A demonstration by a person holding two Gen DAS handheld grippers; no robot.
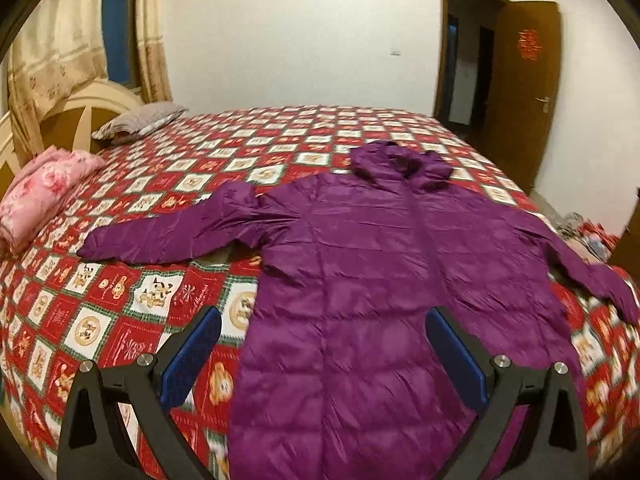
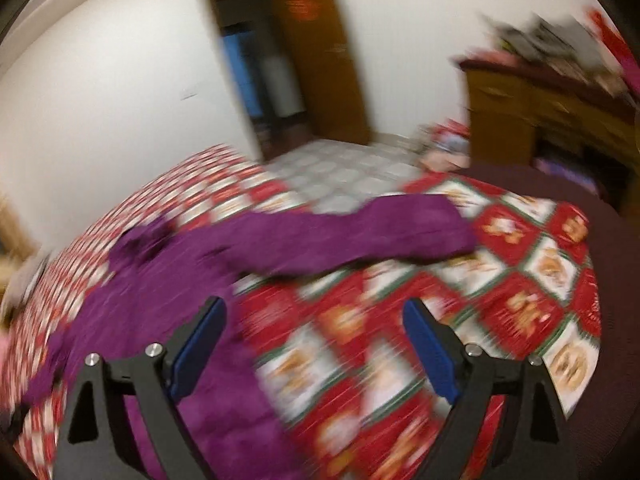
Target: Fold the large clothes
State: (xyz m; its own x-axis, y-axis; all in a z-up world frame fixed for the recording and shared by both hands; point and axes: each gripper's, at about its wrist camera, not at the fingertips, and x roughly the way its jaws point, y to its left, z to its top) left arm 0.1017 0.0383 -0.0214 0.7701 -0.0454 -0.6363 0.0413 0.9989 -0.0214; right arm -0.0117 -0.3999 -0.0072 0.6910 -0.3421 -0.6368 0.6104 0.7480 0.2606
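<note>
A long purple puffer coat [image 1: 360, 272] lies flat, front up, on the bed, hood at the far end and both sleeves spread out sideways. My left gripper [image 1: 324, 356] is open and empty, held above the coat's lower body near its left edge. In the blurred right wrist view the coat [image 2: 168, 292] fills the left side and its right sleeve [image 2: 360, 236] stretches across the bedspread. My right gripper [image 2: 316, 348] is open and empty above the bedspread, to the right of the coat's body and short of the sleeve.
The bed has a red, white and green checked bedspread [image 1: 140, 300]. A pink folded blanket [image 1: 44, 192] and a grey pillow [image 1: 140, 122] lie near the headboard. A brown door [image 1: 520, 92] stands open beyond. A wooden dresser [image 2: 552, 112] stands past the bed's right side.
</note>
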